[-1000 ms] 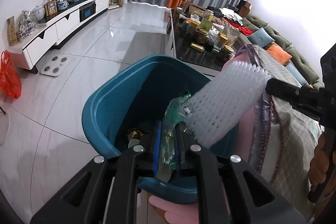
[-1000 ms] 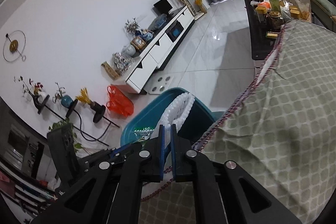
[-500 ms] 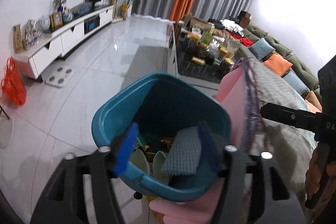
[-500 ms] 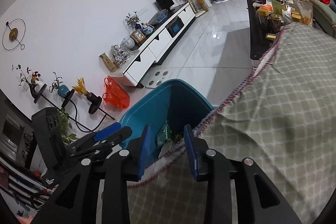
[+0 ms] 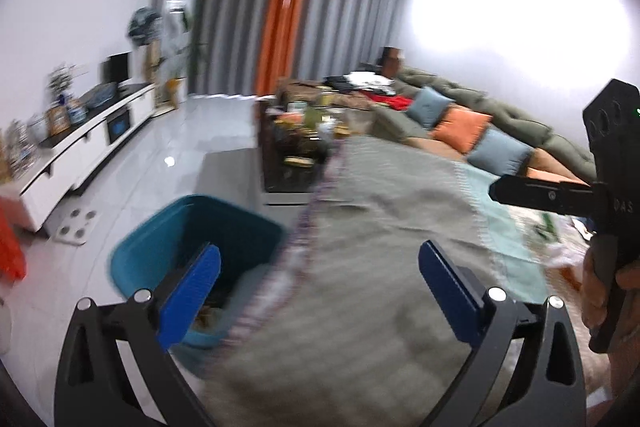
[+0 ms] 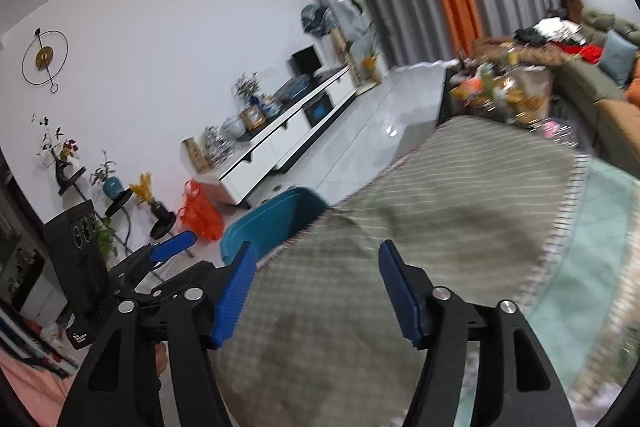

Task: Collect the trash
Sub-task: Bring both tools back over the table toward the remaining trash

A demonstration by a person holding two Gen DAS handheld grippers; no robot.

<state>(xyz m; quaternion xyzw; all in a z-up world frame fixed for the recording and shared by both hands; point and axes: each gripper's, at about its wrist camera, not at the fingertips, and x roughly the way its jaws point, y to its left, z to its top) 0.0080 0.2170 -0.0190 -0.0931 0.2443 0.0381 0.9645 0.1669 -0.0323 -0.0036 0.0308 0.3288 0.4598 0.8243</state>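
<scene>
Trash sits low in the teal bin (image 5: 192,247), lower left of our left wrist view; our left gripper (image 5: 320,287) has just been opening and its jaws stand wide, empty, over the grey patterned cloth (image 5: 380,207). In our right wrist view, the bin (image 6: 272,227) shows left of centre, and our right gripper (image 6: 316,287), also just opening, holds nothing.

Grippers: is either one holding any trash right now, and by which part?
Nothing is held. The left gripper and right gripper have just been opening and stand open, with only the grey patterned cloth behind the gap. The teal bin sits beside it.
</scene>
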